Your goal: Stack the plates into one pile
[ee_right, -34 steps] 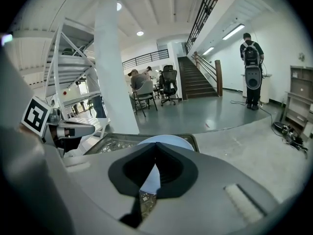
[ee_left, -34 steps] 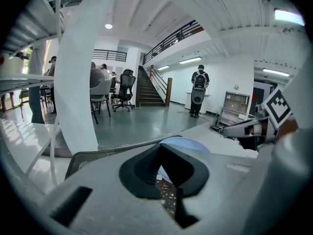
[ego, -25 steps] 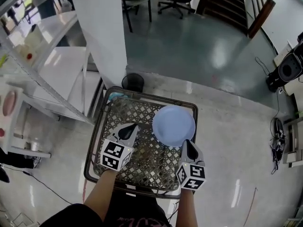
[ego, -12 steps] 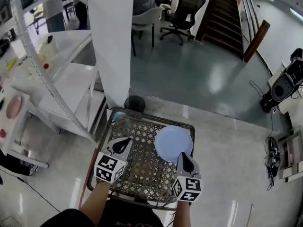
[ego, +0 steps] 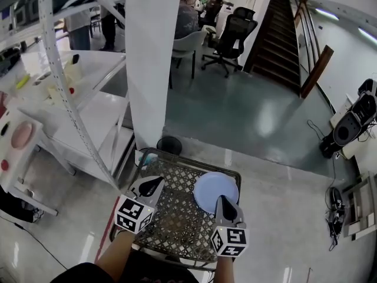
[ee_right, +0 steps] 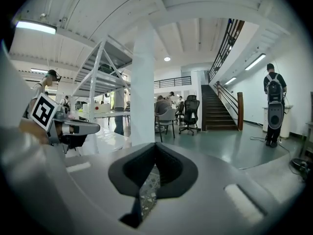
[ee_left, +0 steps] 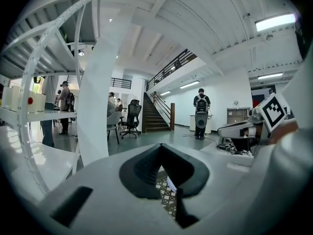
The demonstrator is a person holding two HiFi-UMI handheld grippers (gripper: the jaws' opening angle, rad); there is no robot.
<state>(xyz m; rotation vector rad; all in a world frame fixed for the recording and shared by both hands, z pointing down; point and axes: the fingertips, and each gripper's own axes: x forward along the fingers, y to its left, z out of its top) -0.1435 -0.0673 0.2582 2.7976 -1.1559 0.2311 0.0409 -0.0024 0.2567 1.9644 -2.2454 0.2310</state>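
One pale blue plate [ego: 215, 191] lies on the lattice top of a dark metal cart [ego: 175, 218], toward its far right. My left gripper [ego: 151, 187] hovers over the cart's left half, shut and empty. My right gripper [ego: 223, 207] is raised over the plate's near edge, also shut with nothing in it. In the left gripper view the jaws [ee_left: 164, 173] meet, with only the lattice showing below them. The right gripper view shows the same: closed jaws [ee_right: 154, 173] pointing almost level into the room. No second plate is visible.
A white pillar [ego: 154, 63] rises just behind the cart, with a black round bin [ego: 169, 145] at its foot. White shelving and tables [ego: 59, 99] stand to the left. Office chairs [ego: 235, 34], stairs [ego: 277, 34] and a speaker [ego: 353, 122] lie farther off.
Both grippers have lifted away from the cart and now point nearly level. The head view has tilted up, showing more of the room. The plate has stayed where it was.
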